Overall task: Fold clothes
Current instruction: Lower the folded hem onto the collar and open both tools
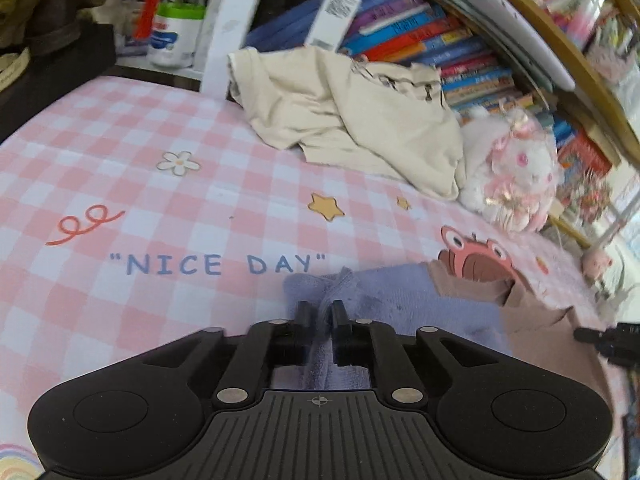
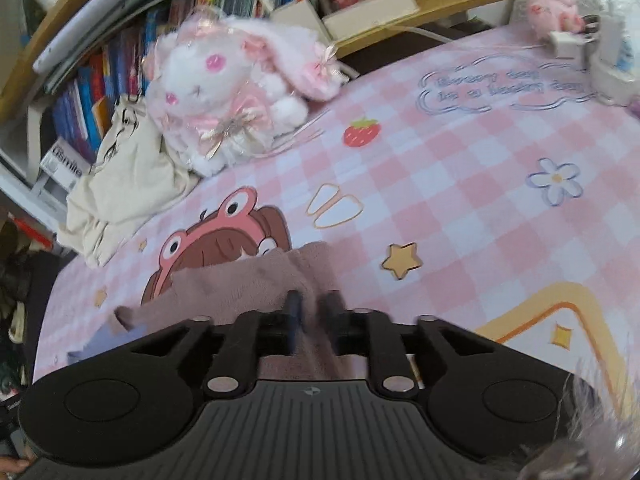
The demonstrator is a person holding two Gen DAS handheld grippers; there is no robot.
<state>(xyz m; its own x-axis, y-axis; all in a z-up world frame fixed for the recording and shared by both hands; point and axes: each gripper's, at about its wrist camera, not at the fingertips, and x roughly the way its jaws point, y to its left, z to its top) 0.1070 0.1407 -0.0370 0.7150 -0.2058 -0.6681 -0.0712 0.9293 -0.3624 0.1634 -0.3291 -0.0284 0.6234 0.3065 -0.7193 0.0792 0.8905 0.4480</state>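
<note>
My left gripper [image 1: 320, 316] pinches the lilac cloth [image 1: 400, 300], my right gripper [image 2: 312, 308] the mauve cloth [image 2: 248, 280]: soft, light, limp fleece, best held at edges.

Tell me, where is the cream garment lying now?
The cream garment lies crumpled at the far edge of the pink checked cloth, against the books, with the white plush rabbit directly to its right.

Fuzzy fleece garment [image 1: 420, 300], matt black plastic left gripper [image 1: 321, 314], smooth checked mat [image 1: 160, 200].

Pink-checked tablecloth [image 1: 120, 140], lavender-and-mauve towel [image 1: 420, 300], cream garment [image 1: 360, 120].
</note>
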